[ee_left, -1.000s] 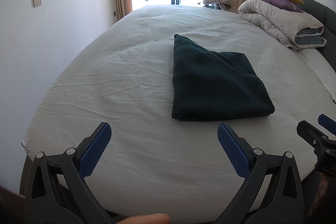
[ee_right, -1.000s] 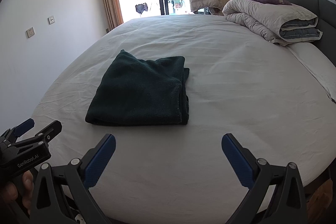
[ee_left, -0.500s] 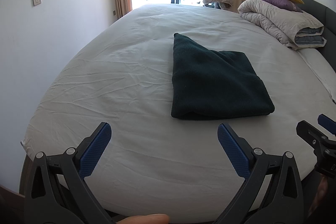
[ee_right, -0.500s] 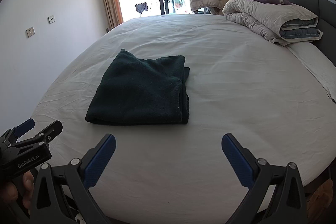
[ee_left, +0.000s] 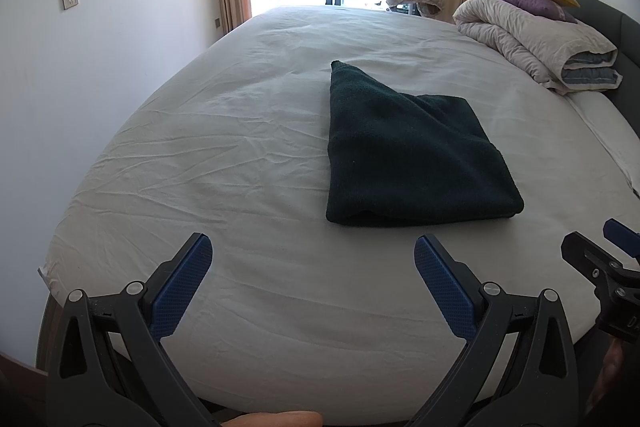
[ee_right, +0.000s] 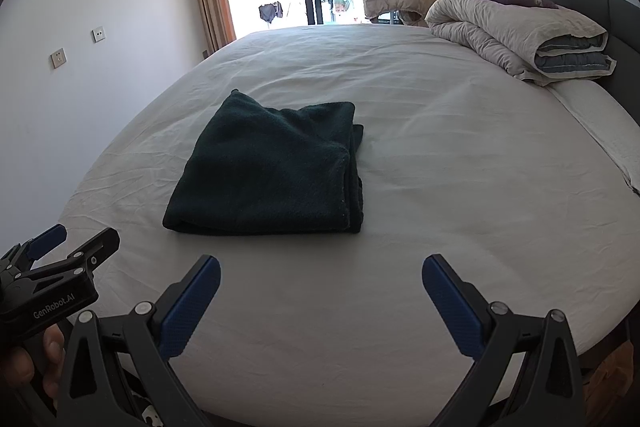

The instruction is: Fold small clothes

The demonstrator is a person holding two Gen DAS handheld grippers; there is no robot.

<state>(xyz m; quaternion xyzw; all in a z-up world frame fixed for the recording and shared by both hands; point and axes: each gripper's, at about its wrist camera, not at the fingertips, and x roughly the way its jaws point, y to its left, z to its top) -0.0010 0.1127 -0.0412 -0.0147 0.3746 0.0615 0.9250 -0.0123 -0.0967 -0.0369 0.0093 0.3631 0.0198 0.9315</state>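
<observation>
In the left wrist view we log a folded dark green garment (ee_left: 404, 159) on the bed (ee_left: 240, 155), narrow corner pointing toward the window, ahead-right of our spread left gripper (ee_left: 313, 259); in the right wrist view, garment (ee_right: 268, 171) ahead-left of our spread right gripper (ee_right: 321, 279).

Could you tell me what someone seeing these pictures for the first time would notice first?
The dark green folded cloth stands out at once, lying alone in the middle of the pale bed sheet. Next come the left gripper and right gripper, both open and empty at the bed's near edge. A rolled duvet with two pillows on top sits at the far right.
</observation>
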